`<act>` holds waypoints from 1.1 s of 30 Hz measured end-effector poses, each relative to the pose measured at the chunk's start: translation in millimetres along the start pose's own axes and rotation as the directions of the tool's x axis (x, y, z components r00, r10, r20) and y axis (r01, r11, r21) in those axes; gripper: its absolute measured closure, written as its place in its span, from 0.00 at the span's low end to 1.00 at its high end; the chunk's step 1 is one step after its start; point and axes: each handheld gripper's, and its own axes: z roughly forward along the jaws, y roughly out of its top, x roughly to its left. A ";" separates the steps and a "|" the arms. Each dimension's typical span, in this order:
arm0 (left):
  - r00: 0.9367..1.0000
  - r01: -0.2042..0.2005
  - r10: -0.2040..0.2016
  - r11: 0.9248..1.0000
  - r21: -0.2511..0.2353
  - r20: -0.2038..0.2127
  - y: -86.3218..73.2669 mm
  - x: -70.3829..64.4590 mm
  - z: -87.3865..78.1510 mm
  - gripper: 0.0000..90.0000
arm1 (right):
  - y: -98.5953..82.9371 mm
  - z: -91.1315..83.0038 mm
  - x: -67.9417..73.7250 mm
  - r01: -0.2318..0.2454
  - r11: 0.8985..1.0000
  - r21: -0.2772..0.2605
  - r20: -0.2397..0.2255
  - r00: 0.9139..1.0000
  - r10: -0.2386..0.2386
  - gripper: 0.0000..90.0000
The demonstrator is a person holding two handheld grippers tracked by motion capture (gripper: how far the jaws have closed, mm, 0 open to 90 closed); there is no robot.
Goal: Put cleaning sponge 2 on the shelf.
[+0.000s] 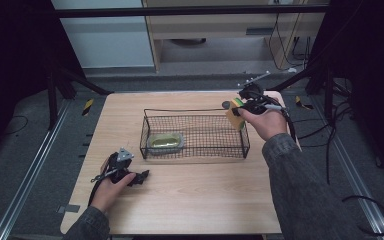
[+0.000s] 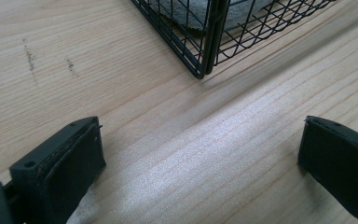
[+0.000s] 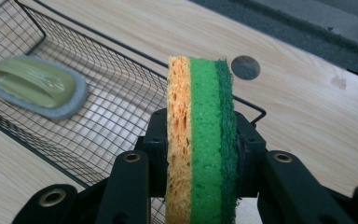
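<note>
Right gripper view: sponge [image 3: 203, 140] between jaws.

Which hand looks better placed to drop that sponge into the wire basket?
The right. Its tool already grips the sponge at the basket's right end. The left tool is open and holds nothing, low over the table outside the basket's near left corner.

The high view looks forward and down over the whole table [image 1: 180, 210]. The left gripper view skims low along the tabletop toward a corner of the wire basket [image 2: 204, 51]. The right gripper view looks down, probably from above the basket's far-right corner; all three share the basket.
</note>
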 end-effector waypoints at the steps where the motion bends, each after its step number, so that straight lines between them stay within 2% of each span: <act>1: 1.000 0.000 0.000 1.000 0.000 0.000 0.0 0.0 0.0 0.00 | -1.4 1.7 -0.3 -0.003 1.000 0.002 -0.001 1.000 0.003 0.73; 7: 1.000 -0.001 0.001 1.000 0.000 0.001 0.1 0.3 0.0 0.00 | -6.2 17.0 -3.9 -0.005 0.999 0.032 0.007 1.000 0.005 0.73; 20: 1.000 -0.002 0.002 1.000 0.000 0.002 0.1 0.5 0.1 0.00 | -11.0 52.9 0.2 0.013 0.996 0.093 0.054 0.998 -0.018 0.72; 33: 1.000 -0.003 0.003 1.000 -0.001 0.003 0.0 0.7 0.1 0.00 | -18.2 67.3 -0.6 0.026 0.991 0.128 0.081 0.996 -0.037 0.72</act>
